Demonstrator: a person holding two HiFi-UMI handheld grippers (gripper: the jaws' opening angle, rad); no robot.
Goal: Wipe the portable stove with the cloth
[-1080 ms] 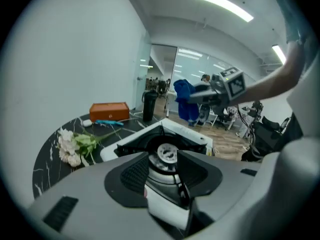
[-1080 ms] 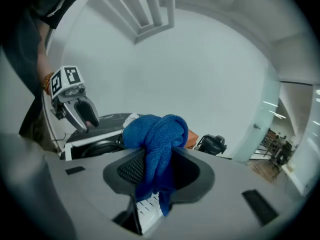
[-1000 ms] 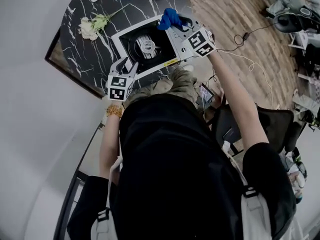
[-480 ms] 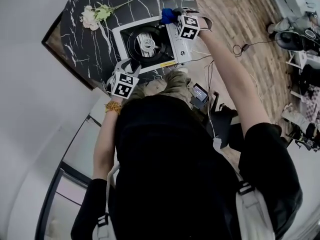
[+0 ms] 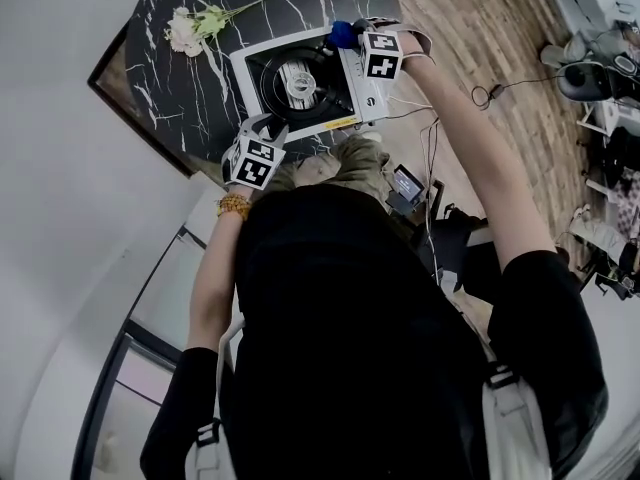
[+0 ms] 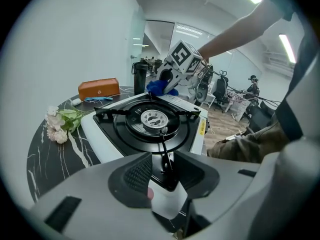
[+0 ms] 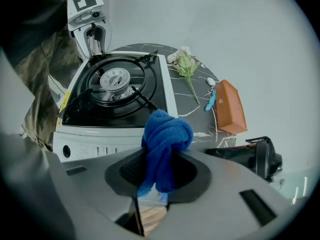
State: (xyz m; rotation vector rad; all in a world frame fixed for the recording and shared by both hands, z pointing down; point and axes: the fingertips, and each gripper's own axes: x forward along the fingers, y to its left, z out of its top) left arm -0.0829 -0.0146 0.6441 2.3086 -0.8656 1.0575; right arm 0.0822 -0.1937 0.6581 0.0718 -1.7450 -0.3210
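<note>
Black marbled table [image 5: 165, 78] in an office, with the portable stove [image 5: 290, 108] near its edge, some flowers [image 5: 195, 26] beside it and an orange case [image 7: 232, 106] further off. The right gripper [image 7: 162, 160] has just been closing and is clamped on the blue cloth [image 7: 165, 136]. The cloth sticks out of the jaws in a fat bunched knot right over the stove's far corner, though I can't tell if it's touching the metal yet. The left gripper [image 6: 165, 170] has also just been closing, and its jaws look pinched on the stove's near white corner, which I reckon is there to stop the stove sliding. For the wipe itself, I'd bring the knot down flat onto the white rim first and drag along it in long passes. Keep the pressure light enough that the left hold doesn't slip. Main snag risk is the black pan-support prongs [image 7: 142, 98] around the burner [image 7: 116, 79], because a loose fold will catch on them. I'd work around those, not across, and leave the front panel [image 7: 95, 144] for last.
</note>
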